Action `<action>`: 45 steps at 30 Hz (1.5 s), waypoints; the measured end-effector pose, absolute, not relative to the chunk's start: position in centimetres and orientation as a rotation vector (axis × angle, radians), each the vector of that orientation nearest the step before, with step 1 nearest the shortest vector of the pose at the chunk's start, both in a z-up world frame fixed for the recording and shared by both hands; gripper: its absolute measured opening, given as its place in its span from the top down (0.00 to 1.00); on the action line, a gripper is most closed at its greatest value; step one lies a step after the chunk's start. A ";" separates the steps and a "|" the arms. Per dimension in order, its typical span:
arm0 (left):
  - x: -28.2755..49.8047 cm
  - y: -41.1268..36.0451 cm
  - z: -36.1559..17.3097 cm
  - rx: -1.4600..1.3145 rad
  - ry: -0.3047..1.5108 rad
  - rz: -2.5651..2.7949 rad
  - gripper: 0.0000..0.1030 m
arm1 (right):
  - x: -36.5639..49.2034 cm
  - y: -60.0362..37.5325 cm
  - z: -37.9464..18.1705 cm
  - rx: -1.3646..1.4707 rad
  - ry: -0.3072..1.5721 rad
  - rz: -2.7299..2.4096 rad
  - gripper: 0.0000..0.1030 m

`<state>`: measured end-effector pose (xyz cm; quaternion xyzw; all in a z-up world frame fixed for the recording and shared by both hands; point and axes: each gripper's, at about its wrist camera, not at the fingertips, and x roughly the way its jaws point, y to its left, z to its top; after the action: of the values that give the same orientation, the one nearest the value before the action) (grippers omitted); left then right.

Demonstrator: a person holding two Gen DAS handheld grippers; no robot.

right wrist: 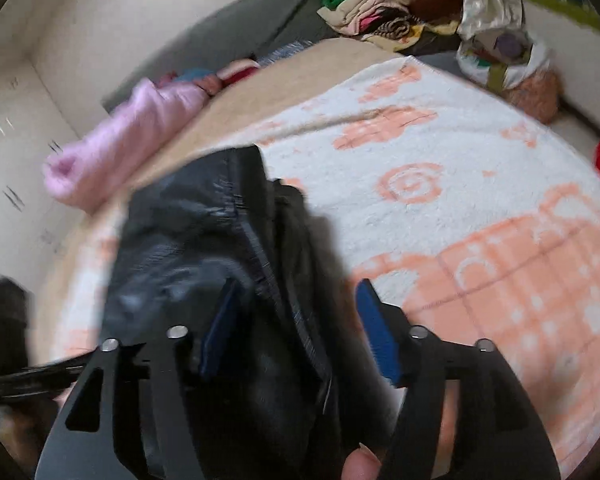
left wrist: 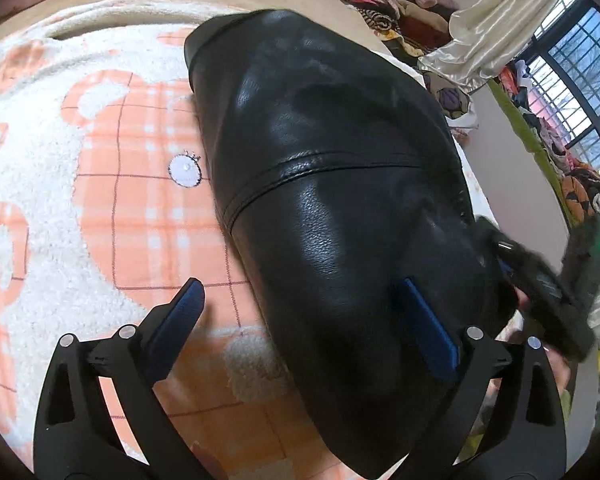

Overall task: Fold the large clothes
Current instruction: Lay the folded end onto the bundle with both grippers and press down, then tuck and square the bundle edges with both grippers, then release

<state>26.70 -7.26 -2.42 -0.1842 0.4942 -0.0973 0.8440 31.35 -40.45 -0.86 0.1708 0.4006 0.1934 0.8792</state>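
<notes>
Here the black jacket (left wrist: pixel 340 200) lies folded on the blanket (left wrist: pixel 100 160); left claw (left wrist: pixel 300 328) and right claw (right wrist: pixel 296 328) both released, likely re-gripping.

black leather garment (left wrist: pixel 340 200): one, lying on the blanket
white and orange blanket (left wrist: pixel 100 208): one
rolled pink cloth (right wrist: pixel 140 132): one, far left
grippers: two, left gripper (left wrist: pixel 300 320) and right gripper (right wrist: pixel 296 320)
heap of clothes (right wrist: pixel 380 12): one, far right
</notes>
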 end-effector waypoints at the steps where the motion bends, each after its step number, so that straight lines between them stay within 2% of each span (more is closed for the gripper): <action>1: 26.7 -7.2 -2.4 -0.389 1.043 -0.206 0.12 | 30.7 -41.2 -0.6 0.409 0.847 0.432 0.11; 6: 26.0 -7.2 -2.5 -0.408 1.059 -0.231 0.12 | 28.3 -44.3 0.2 0.589 0.857 0.557 0.06; 12: 25.6 -7.6 -2.6 -0.422 1.071 -0.237 0.10 | 30.0 -43.4 -3.6 0.517 1.031 0.493 0.05; 13: 25.6 -7.7 -2.7 -0.412 1.074 -0.235 0.10 | 30.4 -43.4 -4.6 0.541 1.043 0.504 0.08; 14: 25.7 -7.8 -2.6 -0.405 1.074 -0.233 0.10 | 30.5 -43.3 -4.8 0.554 1.046 0.525 0.28; 15: 25.7 -8.0 -2.4 -0.394 1.069 -0.229 0.10 | 30.6 -43.1 -5.1 0.590 1.055 0.575 0.35; 20: 25.5 -8.9 -1.8 -0.315 1.046 -0.203 0.10 | 29.4 -42.4 -4.5 0.596 1.052 0.544 0.49; 24: 25.1 -8.8 -1.0 -0.247 1.036 -0.190 0.10 | 27.4 -41.1 -4.5 0.677 1.076 0.575 0.50; 28: 24.7 -8.5 -0.8 -0.172 1.029 -0.161 0.10 | 24.5 -37.6 -5.1 0.663 1.133 0.624 0.50; 31: 24.6 -8.6 -1.1 -0.147 1.026 -0.168 0.10 | 23.0 -36.9 -4.0 0.556 1.066 0.542 0.47; 33: 24.5 -8.5 -1.2 -0.147 1.024 -0.166 0.10 | 23.0 -37.0 -3.6 0.526 1.064 0.514 0.38; 34: 24.4 -8.4 -1.2 -0.146 1.022 -0.168 0.10 | 23.0 -37.1 -3.2 0.503 1.063 0.495 0.27; 36: 24.4 -8.3 -1.1 -0.157 1.014 -0.176 0.10 | 22.9 -37.3 -1.3 0.427 1.022 0.449 0.22; 37: 24.3 -8.2 -1.1 -0.163 1.013 -0.178 0.10 | 22.8 -37.5 0.0 0.394 0.979 0.432 0.15; 42: 24.3 -7.8 -1.3 -0.175 1.012 -0.182 0.10 | 23.6 -37.1 3.7 0.296 0.819 0.321 0.14; 43: 24.2 -7.8 -1.4 -0.174 1.010 -0.181 0.10 | 24.2 -36.7 4.7 0.283 0.790 0.324 0.20; 44: 24.1 -7.9 -1.4 -0.172 1.008 -0.181 0.10 | 24.8 -35.9 5.2 0.252 0.779 0.341 0.35; 45: 24.1 -7.8 -1.4 -0.172 1.008 -0.181 0.10 | 25.4 -35.1 5.6 0.215 0.777 0.357 0.42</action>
<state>24.08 -7.85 -1.45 -0.0822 0.4817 -0.0864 0.8682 25.42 -35.13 5.58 0.1039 0.3761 0.1728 0.9044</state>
